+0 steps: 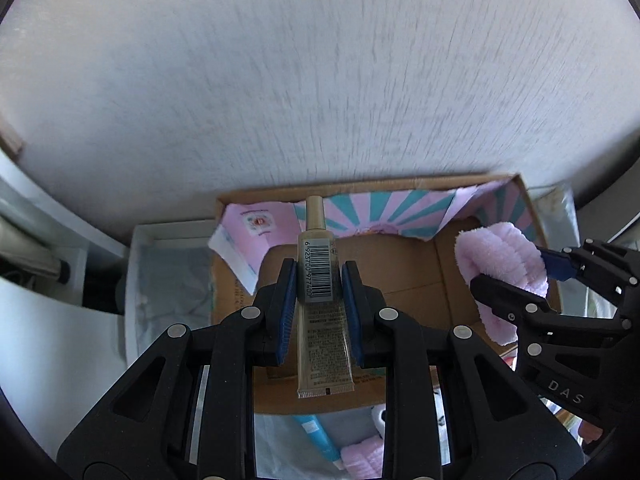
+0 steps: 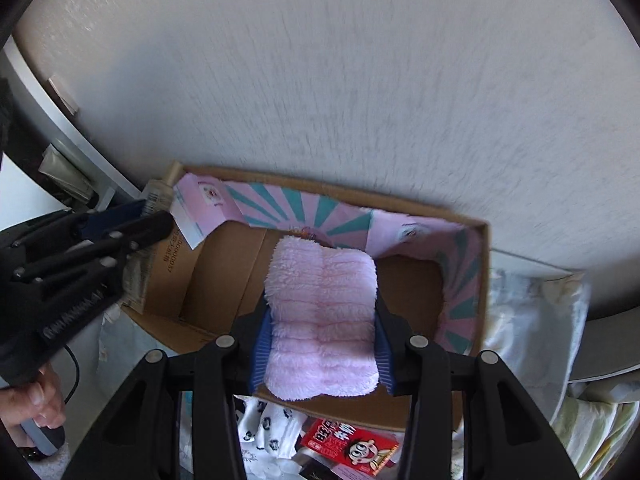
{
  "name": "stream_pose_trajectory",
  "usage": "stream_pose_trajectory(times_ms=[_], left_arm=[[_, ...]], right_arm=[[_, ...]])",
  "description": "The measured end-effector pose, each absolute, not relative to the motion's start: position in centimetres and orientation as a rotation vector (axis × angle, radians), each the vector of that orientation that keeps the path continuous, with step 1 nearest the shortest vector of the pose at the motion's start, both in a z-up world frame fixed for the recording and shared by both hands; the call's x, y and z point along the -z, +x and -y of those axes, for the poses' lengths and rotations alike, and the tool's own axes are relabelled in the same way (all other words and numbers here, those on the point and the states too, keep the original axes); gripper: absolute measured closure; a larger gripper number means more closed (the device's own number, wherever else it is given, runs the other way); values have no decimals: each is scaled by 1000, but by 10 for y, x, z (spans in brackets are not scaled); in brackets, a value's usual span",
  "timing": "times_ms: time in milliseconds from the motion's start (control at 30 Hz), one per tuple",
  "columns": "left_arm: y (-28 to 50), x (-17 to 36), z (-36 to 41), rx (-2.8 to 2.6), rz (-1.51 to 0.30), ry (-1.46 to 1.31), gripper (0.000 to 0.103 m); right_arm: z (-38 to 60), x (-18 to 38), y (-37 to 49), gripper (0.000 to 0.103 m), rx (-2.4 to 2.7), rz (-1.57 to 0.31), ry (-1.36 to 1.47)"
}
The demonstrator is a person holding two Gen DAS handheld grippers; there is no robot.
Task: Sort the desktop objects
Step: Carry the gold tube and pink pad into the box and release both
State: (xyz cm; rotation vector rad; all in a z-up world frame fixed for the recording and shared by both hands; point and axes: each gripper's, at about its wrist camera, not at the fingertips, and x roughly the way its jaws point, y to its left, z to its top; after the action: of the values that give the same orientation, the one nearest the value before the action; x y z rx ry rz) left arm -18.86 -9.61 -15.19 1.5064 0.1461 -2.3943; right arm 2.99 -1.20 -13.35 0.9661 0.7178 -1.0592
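Barcode digits 6 923700 977400 on tube (image 1: 320,280), "DAS" on right gripper (image 1: 516,280)

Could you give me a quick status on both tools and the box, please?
Left tool shut on beige tube, over cardboard box. Right tool shut on pink fluffy cloth, over same box. Nothing blocking the drop.

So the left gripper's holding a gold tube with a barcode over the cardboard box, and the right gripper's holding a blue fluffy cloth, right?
Not quite: the fluffy cloth in the right gripper is pink, not blue, as the right wrist view shows. The left gripper does hold the gold tube over the cardboard box.
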Motion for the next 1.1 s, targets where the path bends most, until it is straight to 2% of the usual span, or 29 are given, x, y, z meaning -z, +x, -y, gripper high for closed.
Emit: stream_pose_trajectory(times_ms=[300,367,433,467,533,567,600,633,767,933,1100], left_arm=[[-198,165,98,2370,-121,1533,81],[-198,164,100,2381,-157,1539,70],[-196,159,101,2413,-188,1523,42],[-195,154,102,2427,-192,1502,36],[-194,146,103,2445,-198,1472,16],[-194,142,103,2448,-205,1452,14],[-192,137,104,2457,-215,1428,7],[-192,133,104,2466,-229,1413,0],[-187,118,107,2488,-305,1399,0],[-177,101,103,2524,-295,1350,0],[-166,88,105,2488,-400,1328,0]], right_arm=[[25,156,36,62,1001,-783,994],[24,158,38,62,1011,-810,983],[23,157,40,59,1033,-851,944],[22,157,41,57,1033,-862,936],[20,154,39,48,1034,-852,929],[19,152,37,32,1032,-843,930],[18,151,36,8,1027,-841,936],[18,151,34,0,1023,-840,947],[13,150,19,0,1002,-830,970],[7,137,12,0,1009,-800,968],[3,127,24,0,1015,-789,962]])
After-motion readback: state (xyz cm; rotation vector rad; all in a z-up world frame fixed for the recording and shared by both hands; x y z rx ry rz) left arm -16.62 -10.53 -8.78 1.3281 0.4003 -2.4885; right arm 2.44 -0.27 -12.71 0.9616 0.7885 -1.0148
